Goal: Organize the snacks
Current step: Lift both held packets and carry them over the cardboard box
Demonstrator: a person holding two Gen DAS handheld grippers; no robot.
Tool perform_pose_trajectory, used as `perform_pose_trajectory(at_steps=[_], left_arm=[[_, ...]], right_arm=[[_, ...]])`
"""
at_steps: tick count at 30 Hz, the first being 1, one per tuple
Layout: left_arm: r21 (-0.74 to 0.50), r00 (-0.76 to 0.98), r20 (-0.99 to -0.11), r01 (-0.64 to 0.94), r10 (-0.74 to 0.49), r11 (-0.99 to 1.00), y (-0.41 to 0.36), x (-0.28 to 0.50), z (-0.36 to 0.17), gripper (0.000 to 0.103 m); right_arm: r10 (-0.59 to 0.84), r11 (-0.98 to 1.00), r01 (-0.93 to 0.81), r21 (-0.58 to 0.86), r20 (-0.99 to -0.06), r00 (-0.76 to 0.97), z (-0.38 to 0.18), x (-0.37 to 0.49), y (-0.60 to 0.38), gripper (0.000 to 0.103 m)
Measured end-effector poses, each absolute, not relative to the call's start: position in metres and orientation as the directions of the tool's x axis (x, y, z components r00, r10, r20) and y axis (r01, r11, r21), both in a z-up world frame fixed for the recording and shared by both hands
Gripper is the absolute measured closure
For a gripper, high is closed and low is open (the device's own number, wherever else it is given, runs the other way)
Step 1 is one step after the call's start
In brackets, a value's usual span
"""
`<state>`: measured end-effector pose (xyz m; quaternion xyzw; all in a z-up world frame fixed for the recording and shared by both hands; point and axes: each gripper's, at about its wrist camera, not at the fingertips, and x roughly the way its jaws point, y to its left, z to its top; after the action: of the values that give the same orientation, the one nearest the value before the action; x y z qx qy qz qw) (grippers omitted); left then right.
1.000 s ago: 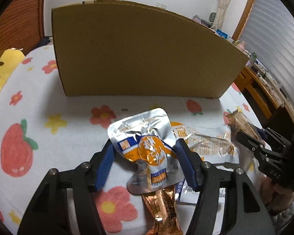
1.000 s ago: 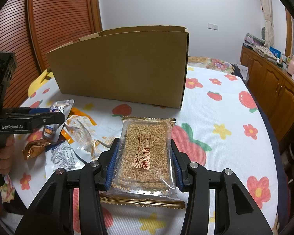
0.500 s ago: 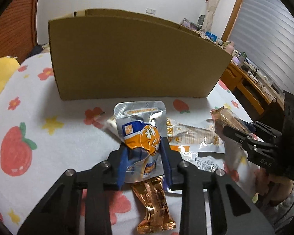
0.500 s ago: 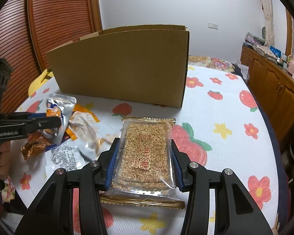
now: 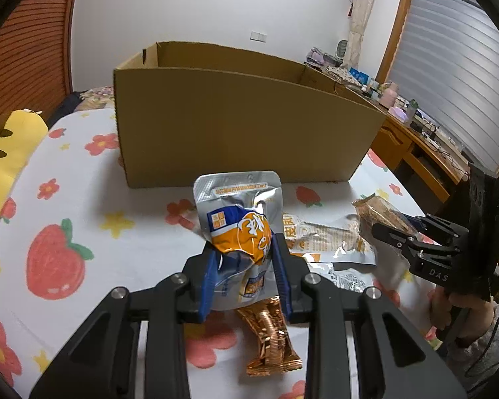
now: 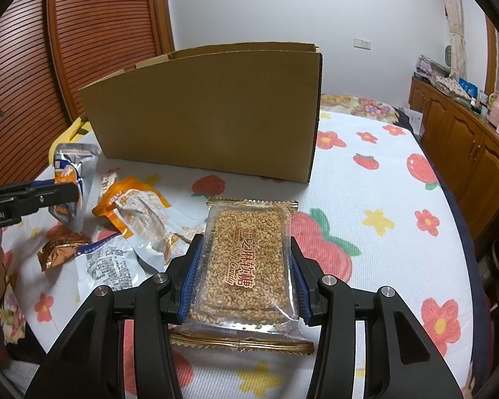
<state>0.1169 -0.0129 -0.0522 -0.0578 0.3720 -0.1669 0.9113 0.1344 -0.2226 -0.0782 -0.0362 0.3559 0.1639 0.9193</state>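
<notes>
My left gripper (image 5: pixel 246 259) is shut on a silver-and-orange snack pouch (image 5: pixel 239 199), crumpled between the blue pads and held upright above the flowered bedspread (image 5: pixel 83 219). In the right wrist view the same pouch (image 6: pixel 71 163) hangs in the left gripper (image 6: pixel 63 189) at the left edge. My right gripper (image 6: pixel 246 252) is shut on a clear pack of sesame candy (image 6: pixel 249 226), low over the bedspread. An open cardboard box (image 5: pixel 243 133) stands upright behind both; its inside is hidden.
Under the left gripper lie a copper wrapper (image 5: pixel 269 335), an orange-and-clear pack (image 5: pixel 326 239) and a white printed pack (image 6: pixel 106 262). A yellow plush (image 5: pixel 6 146) sits at the left. Wooden cabinets (image 6: pixel 465 139) line the right wall. A person's hand (image 5: pixel 455 312) holds the right gripper.
The left jaws closed on the silver-and-orange pouch and lifted it off the bedspread, standing it upright. The right gripper and its sesame pack have not moved.
</notes>
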Motion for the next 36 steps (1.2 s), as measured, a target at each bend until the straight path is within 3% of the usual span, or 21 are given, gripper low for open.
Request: perform_pose_trajectory(at_steps=[25, 36], left_arm=[[-0.166, 0.767, -0.568, 0.249, -0.299, 0.954, 0.011, 0.121, -0.001, 0.074], [-0.154, 0.804, -0.514, 0.258, -0.300, 0.954, 0.016, 0.143, 0.034, 0.074]], right_arm=[[0.266, 0.945, -0.326, 0.009, -0.599, 0.755, -0.067, 0.120, -0.223, 0.056], [0.300, 0.932, -0.361, -0.026, -0.505, 0.809, 0.002, 0.126, -0.216, 0.056]])
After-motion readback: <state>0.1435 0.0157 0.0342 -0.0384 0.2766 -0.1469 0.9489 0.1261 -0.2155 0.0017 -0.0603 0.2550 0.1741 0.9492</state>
